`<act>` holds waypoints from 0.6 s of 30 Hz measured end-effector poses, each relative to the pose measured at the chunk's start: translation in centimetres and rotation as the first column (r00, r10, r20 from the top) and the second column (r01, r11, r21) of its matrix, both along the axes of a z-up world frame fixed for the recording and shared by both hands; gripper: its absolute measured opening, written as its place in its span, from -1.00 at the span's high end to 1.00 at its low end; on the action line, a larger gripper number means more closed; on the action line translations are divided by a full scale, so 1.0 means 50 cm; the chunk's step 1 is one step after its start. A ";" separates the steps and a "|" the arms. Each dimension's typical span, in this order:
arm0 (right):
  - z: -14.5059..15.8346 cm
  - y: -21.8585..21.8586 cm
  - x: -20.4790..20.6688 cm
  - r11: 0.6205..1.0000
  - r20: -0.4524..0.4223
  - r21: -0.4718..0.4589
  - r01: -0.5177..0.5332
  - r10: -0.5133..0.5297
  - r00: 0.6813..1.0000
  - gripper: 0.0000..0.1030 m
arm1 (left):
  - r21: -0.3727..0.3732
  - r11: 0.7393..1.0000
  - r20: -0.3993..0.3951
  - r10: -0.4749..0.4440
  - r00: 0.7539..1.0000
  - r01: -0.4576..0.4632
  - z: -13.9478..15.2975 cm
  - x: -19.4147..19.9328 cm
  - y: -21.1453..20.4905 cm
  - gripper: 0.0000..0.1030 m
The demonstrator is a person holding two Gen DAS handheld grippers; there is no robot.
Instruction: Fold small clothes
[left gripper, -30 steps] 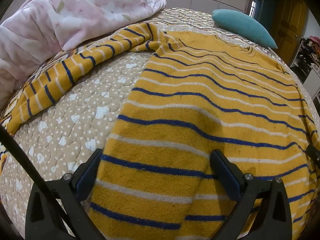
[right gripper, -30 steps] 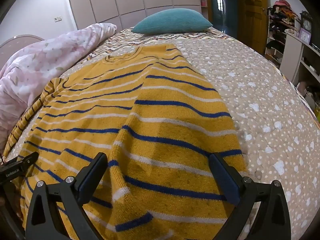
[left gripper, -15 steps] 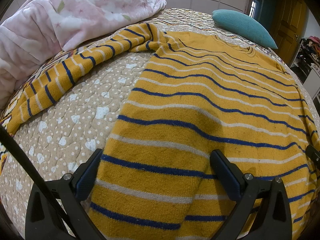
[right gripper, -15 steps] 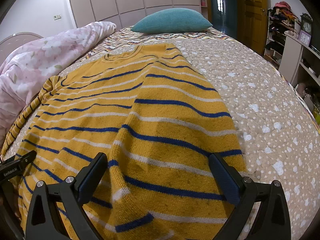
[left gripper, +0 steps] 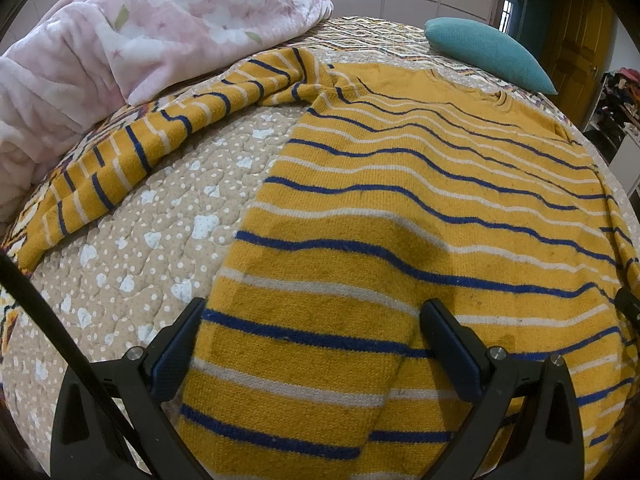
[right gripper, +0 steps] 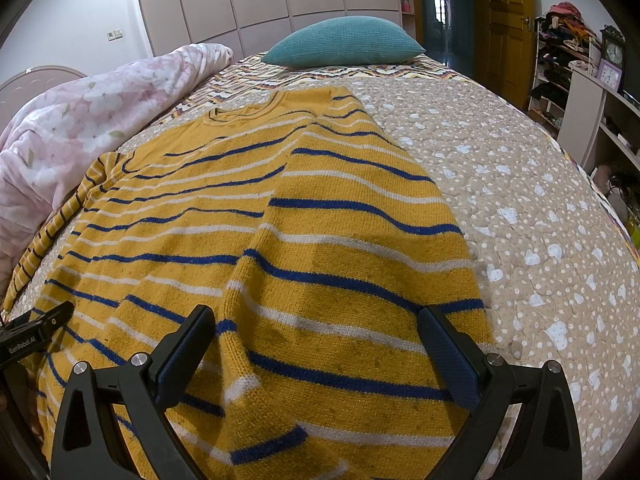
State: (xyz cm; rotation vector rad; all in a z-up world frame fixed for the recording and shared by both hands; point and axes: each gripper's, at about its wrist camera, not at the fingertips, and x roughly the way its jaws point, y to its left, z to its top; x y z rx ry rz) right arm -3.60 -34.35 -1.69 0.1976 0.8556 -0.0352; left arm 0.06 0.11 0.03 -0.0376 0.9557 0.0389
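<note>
A yellow sweater (left gripper: 400,208) with blue and white stripes lies flat on the bed, its collar at the far end. Its left sleeve (left gripper: 140,152) stretches out to the left, towards the pink blanket. In the right wrist view the right sleeve (right gripper: 340,280) lies folded over the sweater (right gripper: 168,216) body. My left gripper (left gripper: 312,312) hovers open over the hem's left part. My right gripper (right gripper: 316,316) stands open over the folded sleeve near the hem. Neither gripper holds any cloth. Part of the left gripper's body (right gripper: 36,334) shows at the left edge of the right wrist view.
A pink floral blanket (left gripper: 140,40) is heaped on the bed's left side. A teal pillow (right gripper: 344,42) rests at the far end. Beige dotted quilt (right gripper: 540,200) lies bare to the right of the sweater. Shelves (right gripper: 592,92) and a door stand beyond the bed's right edge.
The right wrist view has shifted slightly. Both grippers stay open over the hem, and the sweater lies as before.
</note>
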 end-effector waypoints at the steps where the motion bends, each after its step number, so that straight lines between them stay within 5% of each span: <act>1: 0.000 0.000 0.000 1.000 0.000 0.000 0.000 0.000 1.000 -0.99 | 0.003 1.000 0.001 0.000 1.000 0.000 0.000 0.000 0.001 -1.00; 18: 0.000 -0.002 -0.001 1.000 -0.001 0.005 0.000 0.000 1.000 -0.99 | 0.021 1.000 -0.007 0.001 1.000 -0.001 0.005 -0.006 -0.008 -1.00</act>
